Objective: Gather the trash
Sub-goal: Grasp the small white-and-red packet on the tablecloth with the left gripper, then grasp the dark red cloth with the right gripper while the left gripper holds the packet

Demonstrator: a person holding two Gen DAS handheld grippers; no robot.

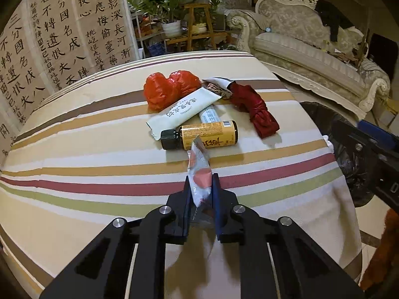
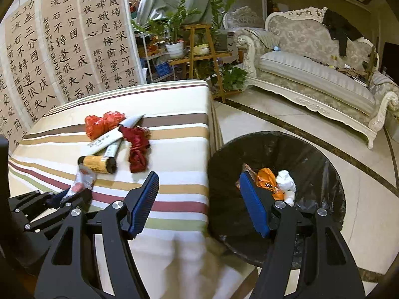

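A striped bench (image 1: 99,134) is carrying trash. The left claw (image 1: 200,184) is pinching a snack wrapper (image 1: 199,174); the lined bin (image 2: 311,154) is sitting right of it, under the gaping, empty right claw (image 2: 199,199).

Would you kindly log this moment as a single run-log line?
left gripper: shut on wrapper | right gripper: open, empty | bin: holds trash | table: bottle, red bags, packets left

We see our left gripper (image 1: 201,183), matte black linkage arms with slotted cut-outs, round silver screws at the joints, our right gripper (image 2: 199,201) at lower centre of its view, same black arms, ribbed blue pads (image 2: 144,203) on its fingers.
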